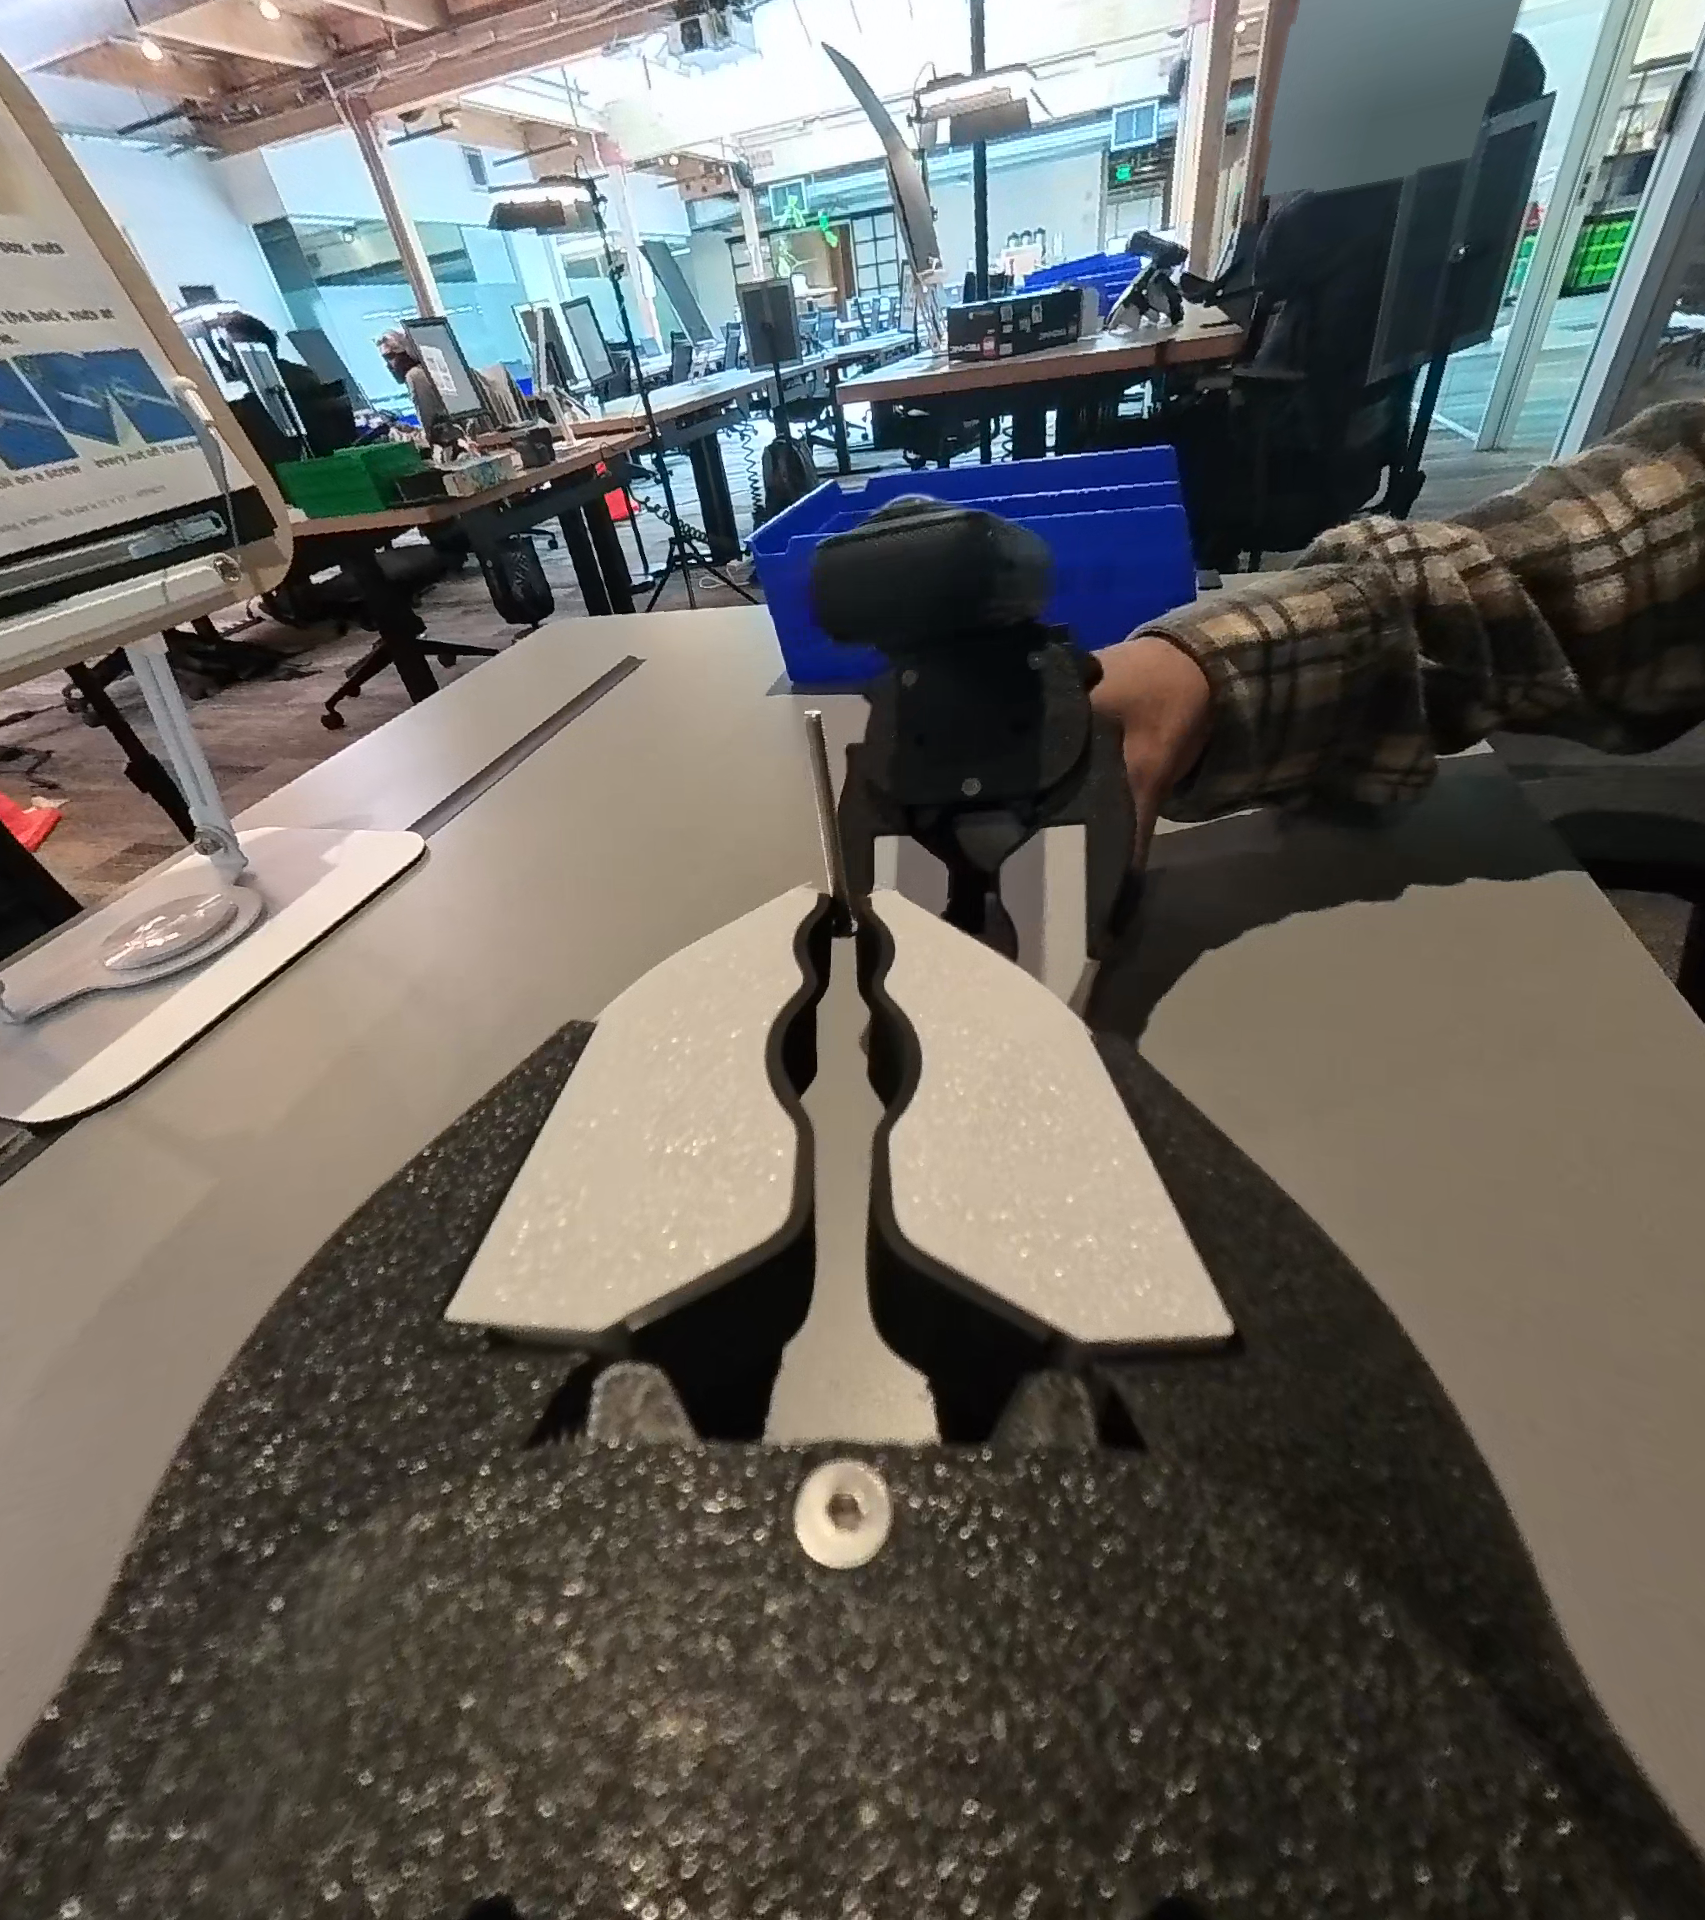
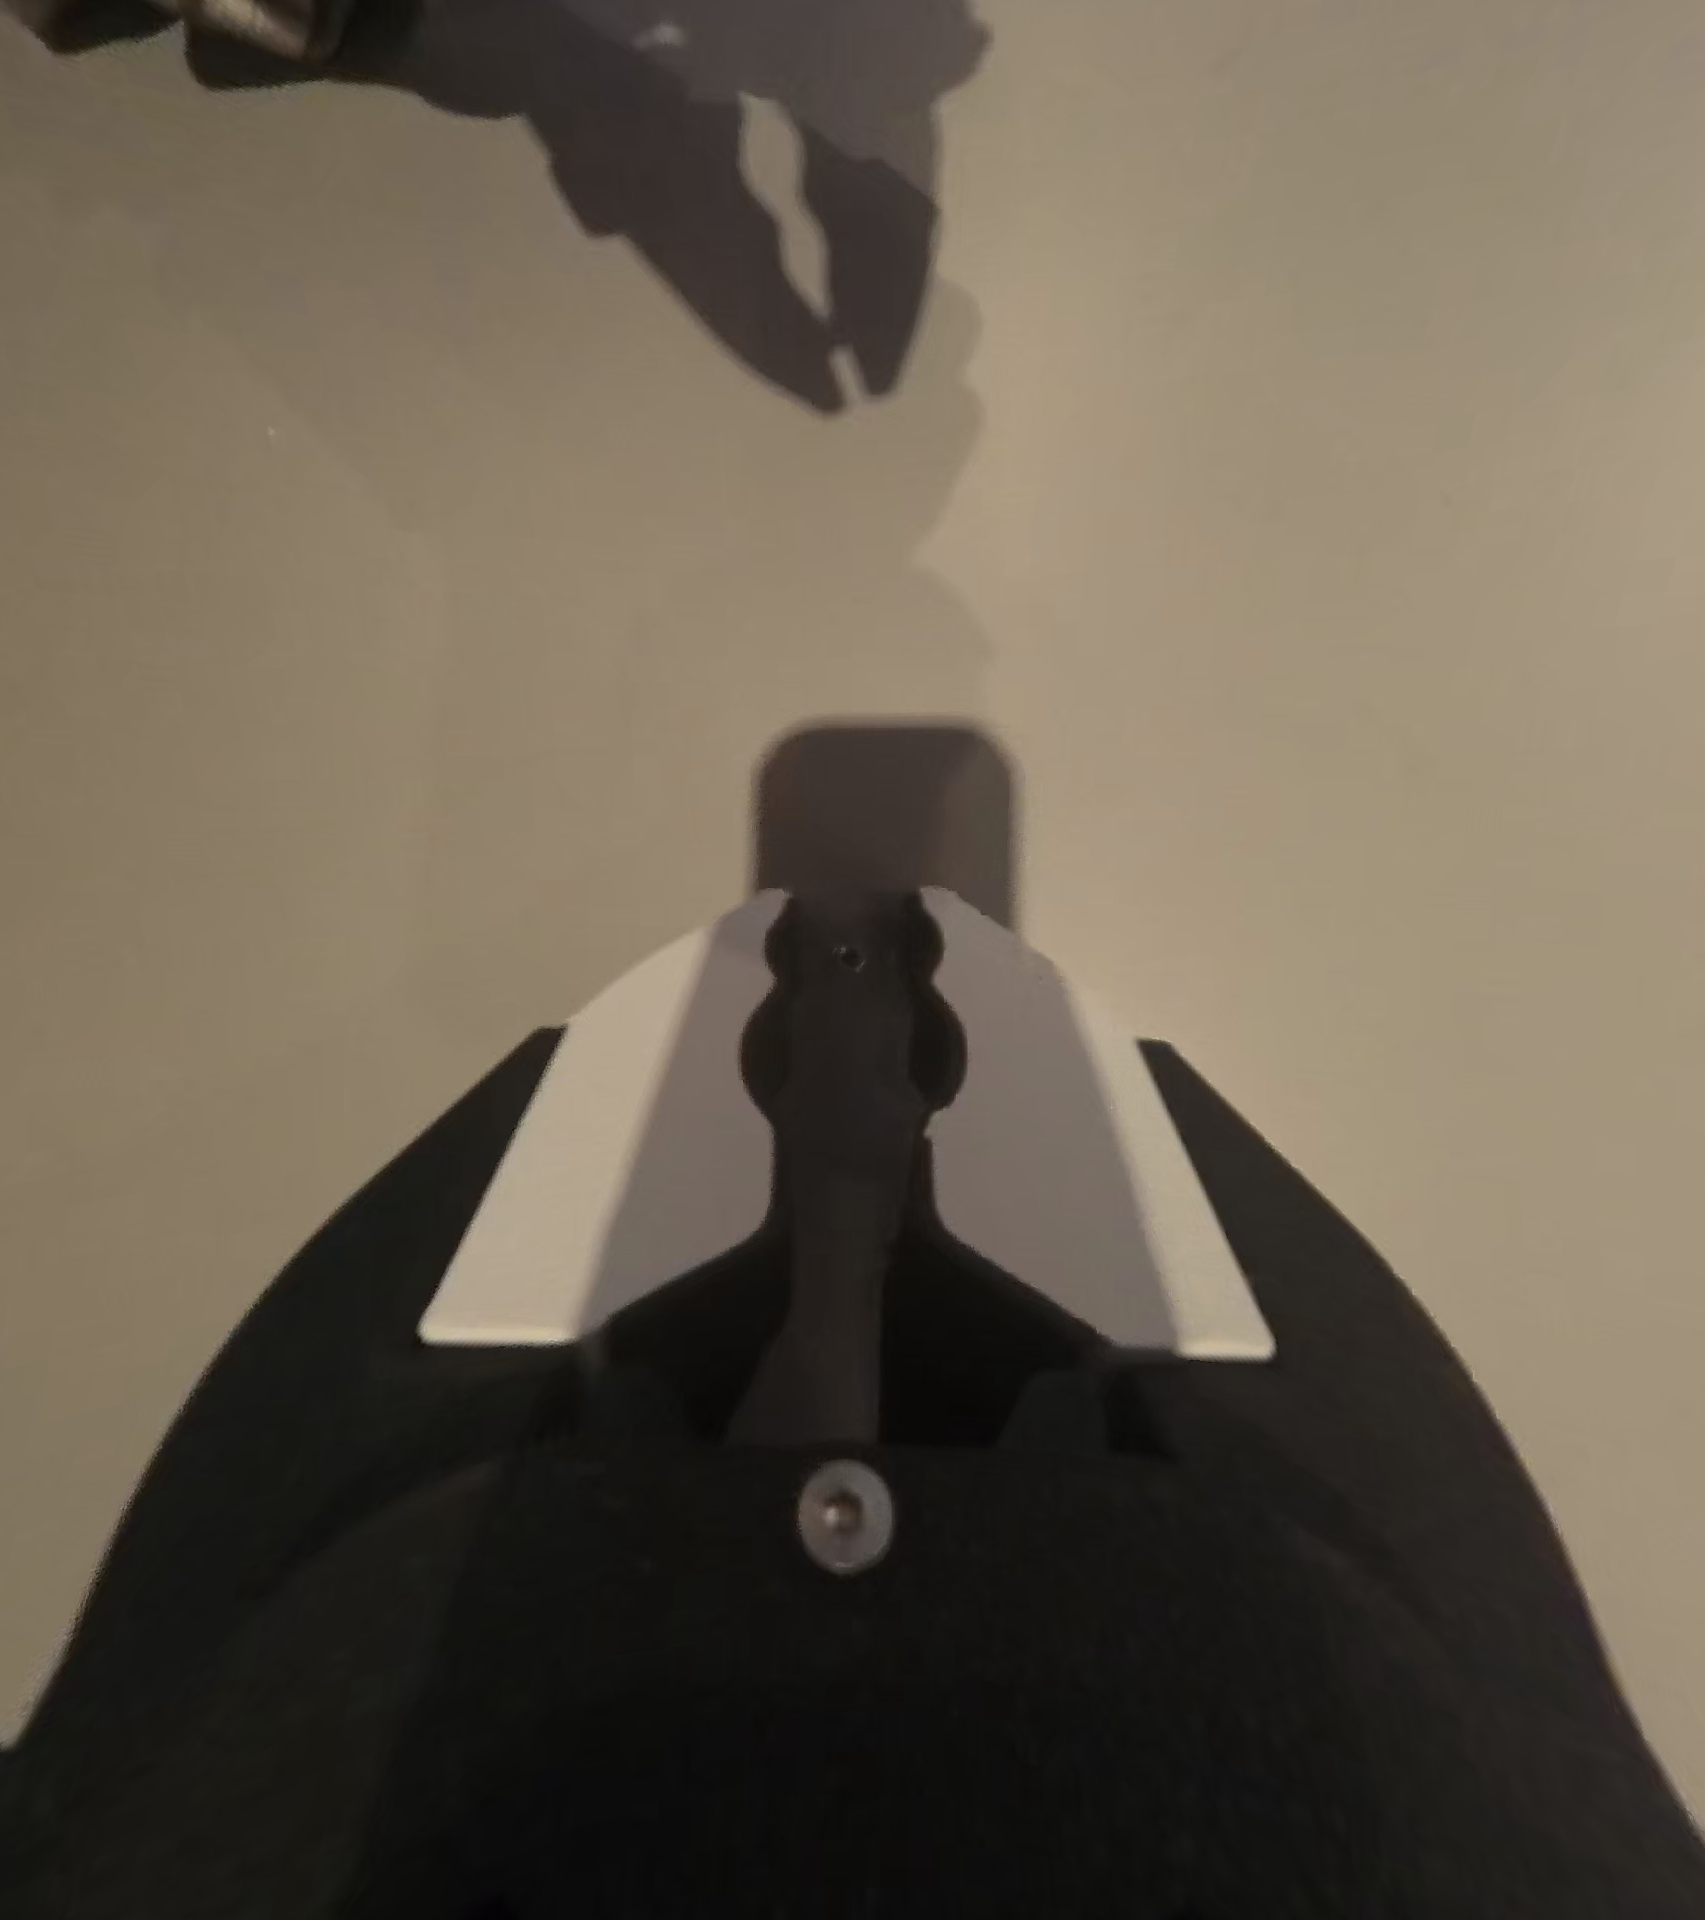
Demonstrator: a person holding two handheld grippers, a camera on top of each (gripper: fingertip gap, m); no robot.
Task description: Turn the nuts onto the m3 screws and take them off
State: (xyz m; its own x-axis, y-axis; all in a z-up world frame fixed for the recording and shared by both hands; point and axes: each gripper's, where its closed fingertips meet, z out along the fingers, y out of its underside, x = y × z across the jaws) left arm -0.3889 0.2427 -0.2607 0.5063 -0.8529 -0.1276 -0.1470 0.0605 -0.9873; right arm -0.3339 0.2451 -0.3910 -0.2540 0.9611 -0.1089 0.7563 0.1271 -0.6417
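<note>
My left gripper (image 1: 840,925) is shut on a long thin screw (image 1: 820,810). It pinches the screw's lower end at the fingertips, and the screw stands upright above the grey table (image 1: 412,1039). My right gripper (image 1: 1040,940) is just beyond it, held by a hand in a plaid sleeve (image 1: 1450,644) and pointing straight down at the table. In the right wrist view its jaws (image 2: 853,920) are open. A small dark nut (image 2: 848,956) lies on the table between the fingertips, in their shadow and touching neither finger.
A blue bin (image 1: 1087,520) stands at the table's far edge behind the right gripper. A stand with an instruction sheet (image 1: 48,416) and its flat white base (image 1: 204,935) are on the left. The left gripper's shadow (image 2: 806,260) falls on the table. About 15 cm separates my left fingertips from my right.
</note>
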